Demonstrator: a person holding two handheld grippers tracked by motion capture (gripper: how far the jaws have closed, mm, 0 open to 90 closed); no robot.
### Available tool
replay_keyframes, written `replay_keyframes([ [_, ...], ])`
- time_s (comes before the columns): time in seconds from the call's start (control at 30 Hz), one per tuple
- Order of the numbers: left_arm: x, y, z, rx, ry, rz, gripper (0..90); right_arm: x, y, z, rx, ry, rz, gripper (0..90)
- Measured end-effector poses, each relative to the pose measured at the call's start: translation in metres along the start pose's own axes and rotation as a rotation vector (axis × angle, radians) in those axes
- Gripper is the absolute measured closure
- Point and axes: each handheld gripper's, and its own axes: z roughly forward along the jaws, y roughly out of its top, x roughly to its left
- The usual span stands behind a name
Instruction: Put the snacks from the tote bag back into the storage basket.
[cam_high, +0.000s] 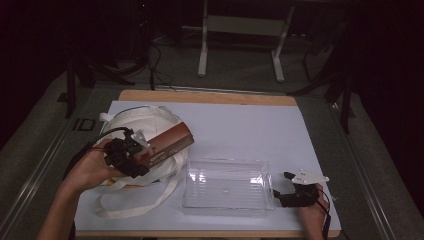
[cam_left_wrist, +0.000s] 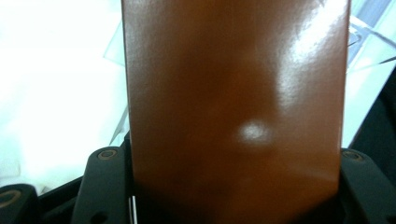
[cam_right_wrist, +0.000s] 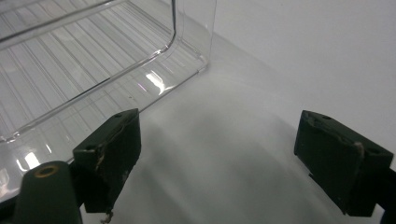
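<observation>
brown box (cam_high: 167, 143) held over the white tote bag (cam_high: 145, 125), left of centre in the high view

the box is clamped between the jaws of the left gripper (cam_high: 131, 156), tilted up toward the right above the bag, its glossy face (cam_left_wrist: 233, 107) running up the middle of the left gripper view. lower centre sits a clear plastic tray (cam_high: 227, 184) on the white mat (cam_high: 280, 130). at lower right the right gripper (cam_high: 286, 196) rests just beside the tray's corner (cam_right_wrist: 187, 56), jaws spread and empty.
</observation>
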Motion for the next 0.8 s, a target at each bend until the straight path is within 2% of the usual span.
replay_keyframes([
  [0.23, -0.008, 0.008, 0.001, -0.001, -0.016, 0.035, 42.0, 0.000, 0.000, 0.000, 0.000, 0.000, 0.000, 14.8],
  [0.3, -0.010, 0.010, 0.000, -0.003, -0.006, 0.048, 41.9, 0.000, 0.000, 0.000, -0.001, 0.000, 0.000, 14.8],
  [0.43, -0.015, 0.016, -0.001, -0.009, -0.019, 0.077, 41.9, 0.000, 0.000, 0.000, -0.003, 0.000, -0.001, 14.8],
  [0.67, -0.024, 0.027, 0.002, -0.011, -0.026, 0.106, 41.9, 0.000, 0.000, 0.000, -0.005, 0.000, -0.002, 14.8],
  [0.8, -0.030, 0.032, 0.004, -0.012, -0.023, 0.136, 42.0, 0.000, 0.000, 0.000, -0.005, 0.001, -0.002, 14.8],
])
